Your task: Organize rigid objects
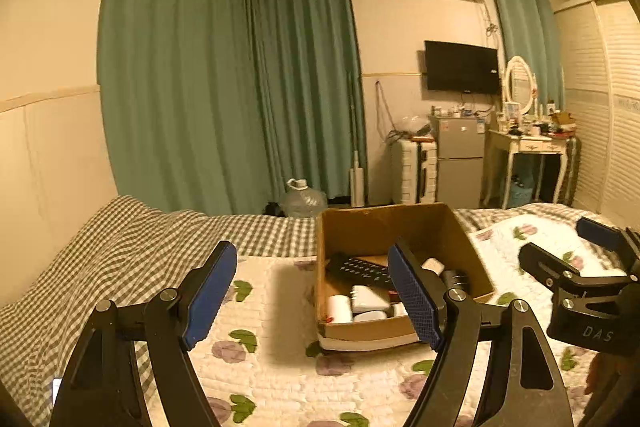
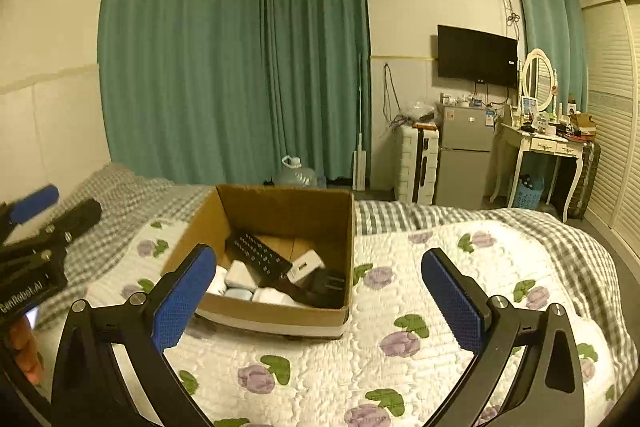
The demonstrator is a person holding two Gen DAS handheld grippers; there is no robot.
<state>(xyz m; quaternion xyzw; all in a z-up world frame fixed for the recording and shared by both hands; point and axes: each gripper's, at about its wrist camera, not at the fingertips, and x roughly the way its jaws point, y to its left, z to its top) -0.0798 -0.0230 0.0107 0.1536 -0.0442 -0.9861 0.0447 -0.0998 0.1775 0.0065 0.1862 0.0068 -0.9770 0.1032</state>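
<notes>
Both grippers are hovering above the quilted floral bedspread with jaws standing wide apart and holding nothing: the left gripper is sitting just left of the cardboard box, its right finger overlapping the box's near corner and hiding part of the contents, and the right gripper is sitting at the box's near right. The box is resting on the bed, holding a black remote lying aslant over white chargers and a black plug; several lower items are showing only as pale blocks, not identifiable. Beyond the bed, a water jug is partly cut off by the mattress edge, and teal curtains are hanging behind.
</notes>
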